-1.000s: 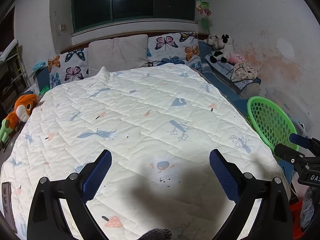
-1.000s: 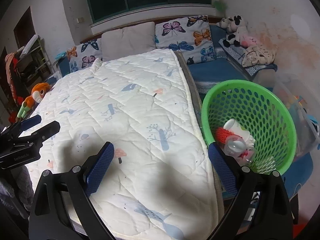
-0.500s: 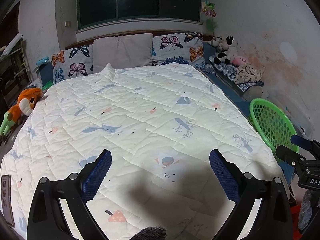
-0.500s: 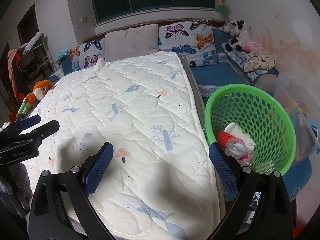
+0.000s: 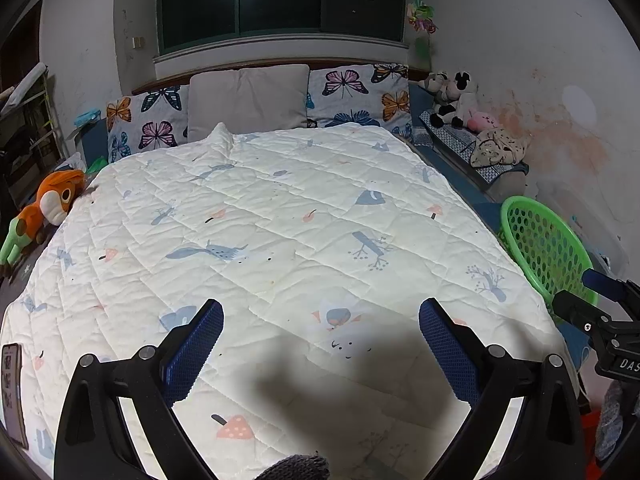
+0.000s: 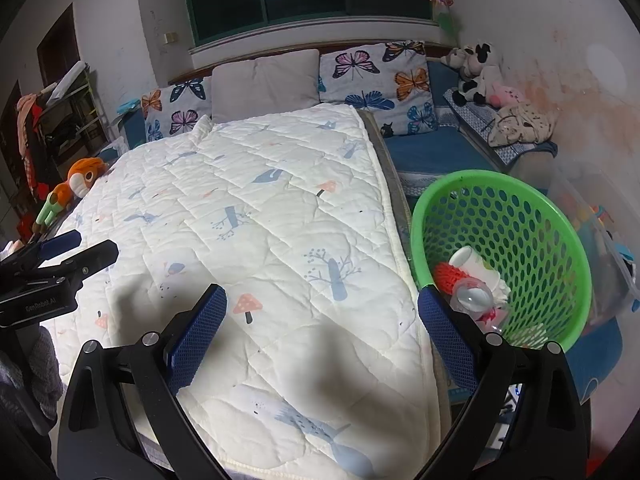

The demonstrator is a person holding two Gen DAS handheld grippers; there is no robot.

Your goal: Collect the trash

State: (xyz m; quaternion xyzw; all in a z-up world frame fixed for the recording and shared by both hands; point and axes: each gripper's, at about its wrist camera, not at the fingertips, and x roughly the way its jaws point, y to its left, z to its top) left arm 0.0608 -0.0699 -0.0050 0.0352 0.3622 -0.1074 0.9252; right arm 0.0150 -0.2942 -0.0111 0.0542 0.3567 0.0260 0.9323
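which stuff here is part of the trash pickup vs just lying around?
Job:
green basket
white cup, red item, clear bottle inside it
left gripper, right gripper, both open, empty

Lying about:
quilt
butterfly pillows
orange plush
cow plush

Right gripper body, seen from left wrist view: white letters "DAS", cut off by picture edge. Left gripper body, seen from right wrist view: faint "GenRobot.AI". No other text readable.

Quilted bed beneath dark window, stained wall.
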